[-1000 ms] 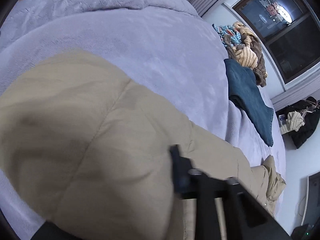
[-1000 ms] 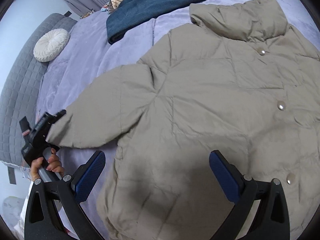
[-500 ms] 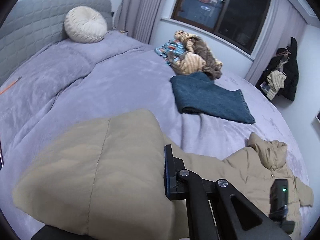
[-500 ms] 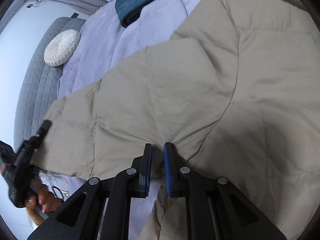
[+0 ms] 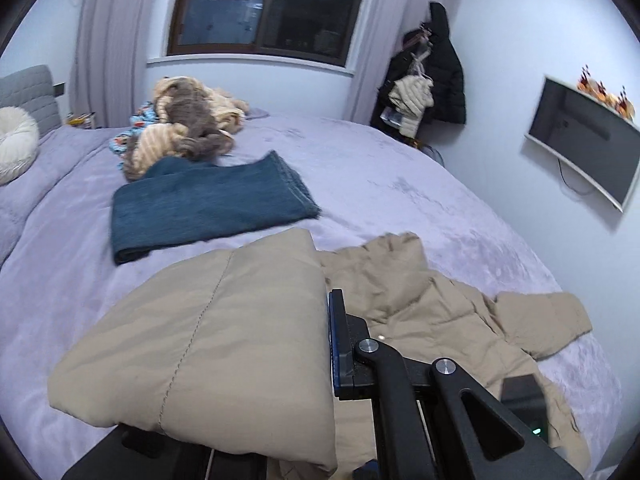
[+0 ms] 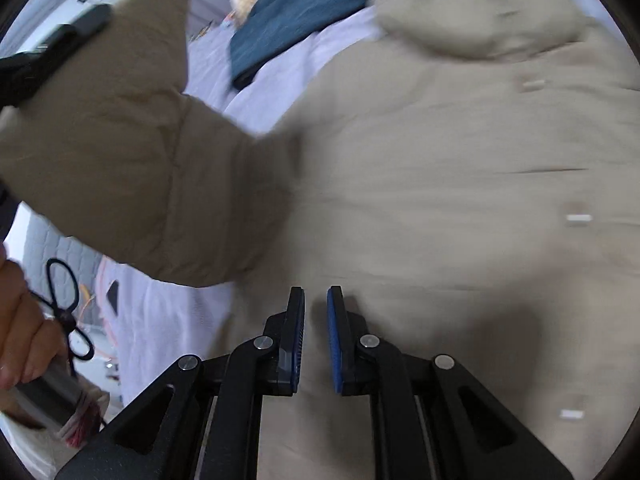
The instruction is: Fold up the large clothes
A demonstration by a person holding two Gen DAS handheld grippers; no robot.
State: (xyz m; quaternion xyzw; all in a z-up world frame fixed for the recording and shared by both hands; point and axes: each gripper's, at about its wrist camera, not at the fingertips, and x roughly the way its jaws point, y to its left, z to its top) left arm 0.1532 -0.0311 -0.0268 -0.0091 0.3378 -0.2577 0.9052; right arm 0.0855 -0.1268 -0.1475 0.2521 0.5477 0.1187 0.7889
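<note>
Tan puffer jacket [image 5: 432, 312]: body spread on lavender bed [image 5: 400, 184] | left gripper [image 5: 280, 360]: clamped on lifted sleeve [image 5: 208, 344], fabric covering one finger | right gripper [image 6: 316, 340]: jaws narrow, nearly closed, over jacket body; grip unclear.

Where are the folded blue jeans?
In the left wrist view, the blue jeans lie left of centre on the purple bed, between the clothes pile and tan jacket.
</note>
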